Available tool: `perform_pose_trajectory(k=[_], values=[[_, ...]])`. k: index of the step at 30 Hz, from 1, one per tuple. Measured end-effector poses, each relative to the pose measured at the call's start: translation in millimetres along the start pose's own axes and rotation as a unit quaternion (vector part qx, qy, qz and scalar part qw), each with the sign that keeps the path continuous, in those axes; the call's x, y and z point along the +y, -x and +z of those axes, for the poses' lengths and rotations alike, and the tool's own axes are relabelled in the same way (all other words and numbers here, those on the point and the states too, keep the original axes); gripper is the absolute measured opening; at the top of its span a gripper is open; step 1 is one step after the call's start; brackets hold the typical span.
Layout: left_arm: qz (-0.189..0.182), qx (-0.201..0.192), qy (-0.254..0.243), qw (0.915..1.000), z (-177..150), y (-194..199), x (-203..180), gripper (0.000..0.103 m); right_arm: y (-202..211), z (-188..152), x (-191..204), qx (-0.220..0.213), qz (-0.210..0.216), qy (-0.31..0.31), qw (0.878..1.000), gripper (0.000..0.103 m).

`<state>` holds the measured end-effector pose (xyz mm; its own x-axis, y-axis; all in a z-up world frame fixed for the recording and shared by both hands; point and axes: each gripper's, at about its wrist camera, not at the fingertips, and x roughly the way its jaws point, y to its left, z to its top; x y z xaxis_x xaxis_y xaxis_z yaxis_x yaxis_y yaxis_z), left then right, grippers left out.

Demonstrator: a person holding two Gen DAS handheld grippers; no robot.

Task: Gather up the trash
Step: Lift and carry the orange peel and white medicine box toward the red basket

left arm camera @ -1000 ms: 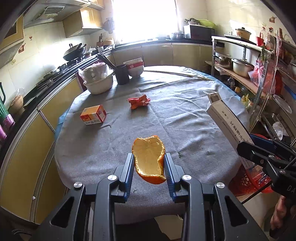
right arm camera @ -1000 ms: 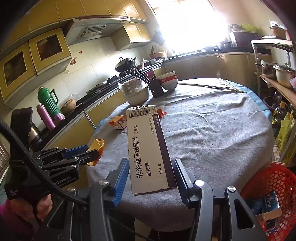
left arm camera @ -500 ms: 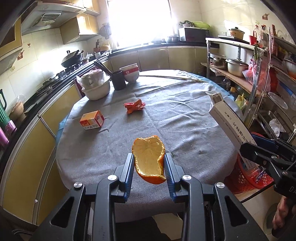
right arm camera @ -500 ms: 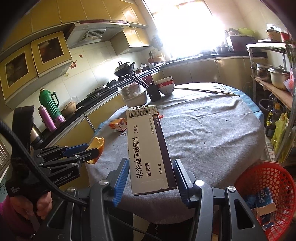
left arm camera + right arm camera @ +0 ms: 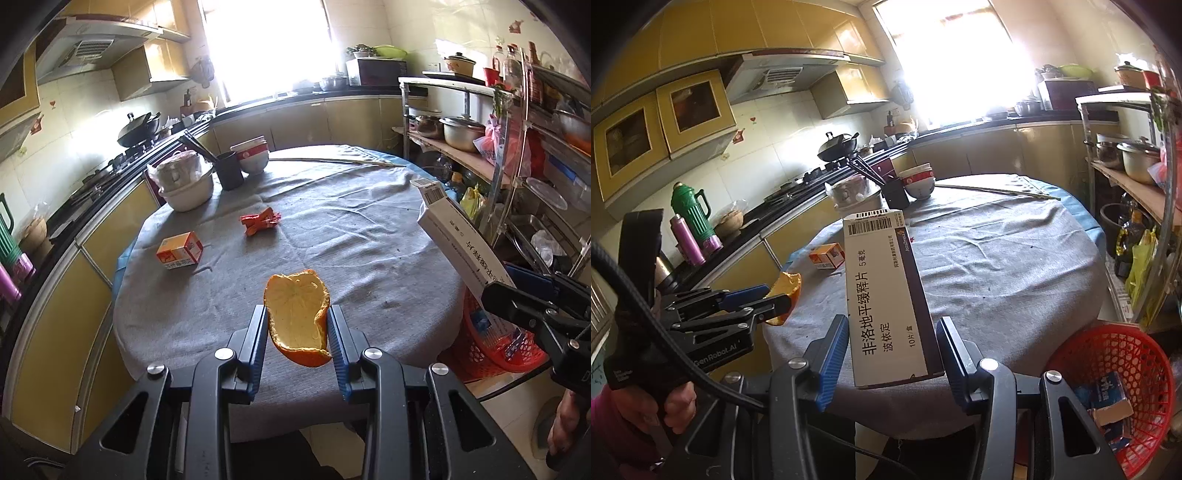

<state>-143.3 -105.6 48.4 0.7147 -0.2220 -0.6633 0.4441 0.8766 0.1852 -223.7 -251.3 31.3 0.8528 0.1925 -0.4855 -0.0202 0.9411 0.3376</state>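
My left gripper (image 5: 297,314) is shut on an orange peel (image 5: 297,317), held in the air over the near edge of the round table (image 5: 332,229). My right gripper (image 5: 892,328) is shut on a long white medicine box (image 5: 882,291), also lifted off the table; the box (image 5: 458,243) shows at the right of the left wrist view. On the grey cloth lie a small orange carton (image 5: 180,251) and a crumpled red wrapper (image 5: 260,220). A red mesh basket (image 5: 1115,384) with some trash stands on the floor at the right, below the table's edge.
A white pot (image 5: 186,184), a black cup with chopsticks (image 5: 229,170) and stacked bowls (image 5: 253,155) stand at the table's far left. A metal shelf with pots (image 5: 461,136) lines the right side. Yellow cabinets and a stove counter (image 5: 92,177) run along the left.
Both grippers have drawn back from the table and risen a little with their loads, so more of the table and the red basket shows. Both grips stay unchanged.
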Motion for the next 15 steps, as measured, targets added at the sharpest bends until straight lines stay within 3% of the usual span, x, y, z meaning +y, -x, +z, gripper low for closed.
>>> perform_pose_trajectory(k=[15], values=[[-0.007, -0.006, -0.058, 0.9983, 10, 0, -47, 0.034, 19, -12, -39, -0.012, -0.015, -0.045, 0.999, 0.052]])
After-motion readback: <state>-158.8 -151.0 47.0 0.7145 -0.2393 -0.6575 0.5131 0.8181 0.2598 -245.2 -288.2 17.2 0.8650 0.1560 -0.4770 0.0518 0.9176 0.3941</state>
